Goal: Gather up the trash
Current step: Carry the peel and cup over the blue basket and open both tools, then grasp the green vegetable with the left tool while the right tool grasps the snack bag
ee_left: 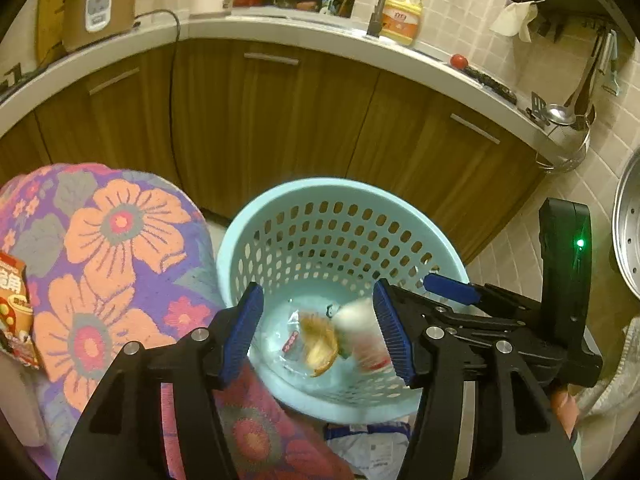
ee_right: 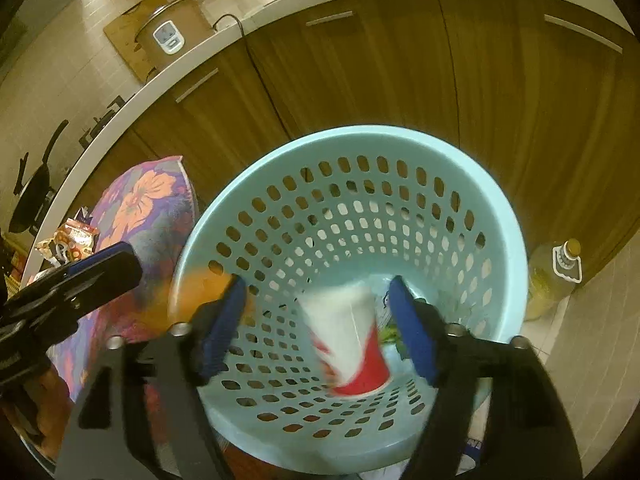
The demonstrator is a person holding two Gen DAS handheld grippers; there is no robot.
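A light blue perforated basket [ee_left: 256,236] [ee_right: 500,216] stands on the floor below both grippers. A white and red paper cup [ee_right: 348,344], blurred by motion, is in mid-air inside the basket between the open jaws of my right gripper [ee_right: 320,328], touching neither. It also shows in the left wrist view [ee_left: 360,332]. A clear wrapper [ee_left: 294,340] and an orange peel [ee_left: 320,344] lie on the basket's bottom. My left gripper [ee_left: 320,332] is open and empty above the basket's near rim. The right gripper [ee_left: 452,294] shows beside it.
A floral cloth [ee_left: 120,264] covers a stool left of the basket, with a snack packet [ee_left: 14,312] on it. Wooden cabinets [ee_left: 272,120] stand behind. A yellow oil bottle [ee_right: 554,276] stands right of the basket. White plastic packaging [ee_left: 372,448] lies on the floor.
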